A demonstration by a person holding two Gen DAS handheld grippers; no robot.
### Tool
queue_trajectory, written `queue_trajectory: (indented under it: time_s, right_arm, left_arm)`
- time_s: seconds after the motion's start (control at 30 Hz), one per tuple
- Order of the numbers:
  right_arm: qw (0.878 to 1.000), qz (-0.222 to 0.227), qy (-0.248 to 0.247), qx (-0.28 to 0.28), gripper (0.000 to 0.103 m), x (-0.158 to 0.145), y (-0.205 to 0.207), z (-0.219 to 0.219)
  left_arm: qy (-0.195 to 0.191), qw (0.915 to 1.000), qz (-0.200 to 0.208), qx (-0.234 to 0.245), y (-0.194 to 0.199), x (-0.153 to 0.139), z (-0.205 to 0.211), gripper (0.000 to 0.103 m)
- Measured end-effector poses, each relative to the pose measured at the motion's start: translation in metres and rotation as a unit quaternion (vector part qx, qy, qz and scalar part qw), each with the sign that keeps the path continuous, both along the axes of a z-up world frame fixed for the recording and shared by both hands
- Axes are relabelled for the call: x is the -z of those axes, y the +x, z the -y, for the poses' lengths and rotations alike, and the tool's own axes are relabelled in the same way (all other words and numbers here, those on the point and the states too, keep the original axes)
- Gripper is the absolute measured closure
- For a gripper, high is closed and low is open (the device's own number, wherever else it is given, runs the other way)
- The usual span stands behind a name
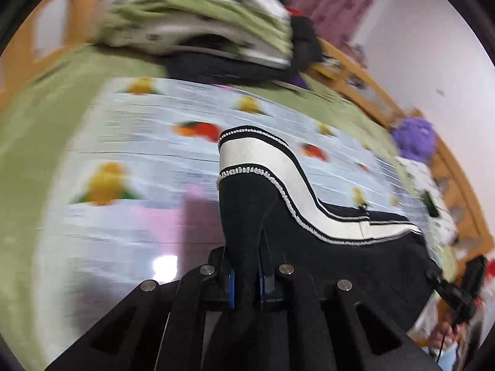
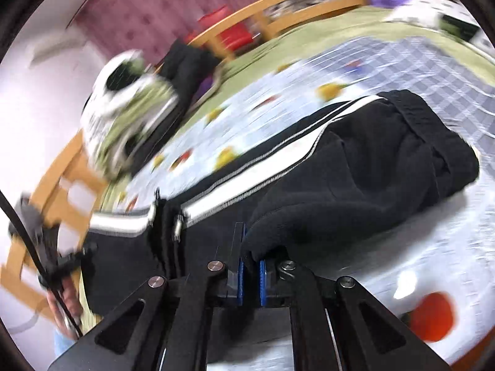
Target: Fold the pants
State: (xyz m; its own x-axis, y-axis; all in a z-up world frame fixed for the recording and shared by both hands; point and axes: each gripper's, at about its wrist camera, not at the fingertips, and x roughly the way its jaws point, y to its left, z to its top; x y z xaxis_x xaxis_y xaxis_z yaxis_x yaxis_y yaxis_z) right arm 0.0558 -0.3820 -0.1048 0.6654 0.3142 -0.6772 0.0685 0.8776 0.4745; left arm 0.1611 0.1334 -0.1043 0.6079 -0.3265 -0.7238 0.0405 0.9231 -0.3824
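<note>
The pants are black with a white side stripe. In the left wrist view my left gripper (image 1: 246, 284) is shut on a bunch of the black cloth, and the pants (image 1: 355, 262) stretch off to the right above the bed. In the right wrist view my right gripper (image 2: 251, 281) is shut on another part of the black cloth; the pants (image 2: 371, 167) hang out ahead, the waistband end drooping at the right. Each view shows the other gripper held in a hand at its edge: the right gripper (image 1: 464, 290) and the left gripper (image 2: 46, 247).
A bed with a green sheet (image 1: 40, 142) and a light fruit-print checked cover (image 2: 402, 61) lies under the pants. A pile of folded bedding (image 1: 201, 18) and dark clothes (image 2: 185, 61) sit at the far side. A wooden bed rail (image 2: 278, 3) runs along the edge.
</note>
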Motion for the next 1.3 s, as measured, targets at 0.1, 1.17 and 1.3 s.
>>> queue_trajectory:
  time_s: [0.1, 1.17, 1.3]
  right_arm:
    - [0.998, -0.028, -0.04, -0.047, 0.096, 0.017, 0.007, -0.039]
    - [0.993, -0.009, 0.053, 0.109, 0.085, 0.022, 0.038, 0.105]
    - [0.99, -0.087, -0.054, 0.099, 0.079, 0.046, 0.057, 0.097]
  left_arm:
    - [0.035, 0.9988, -0.007, -0.034, -0.01, 0.006, -0.025, 0.093]
    - [0.094, 0.9945, -0.02, -0.041, -0.069, 0.046, 0.022, 0.04]
    - [0.097, 0.9942, -0.026, -0.04, -0.065, 0.05, 0.026, 0.04]
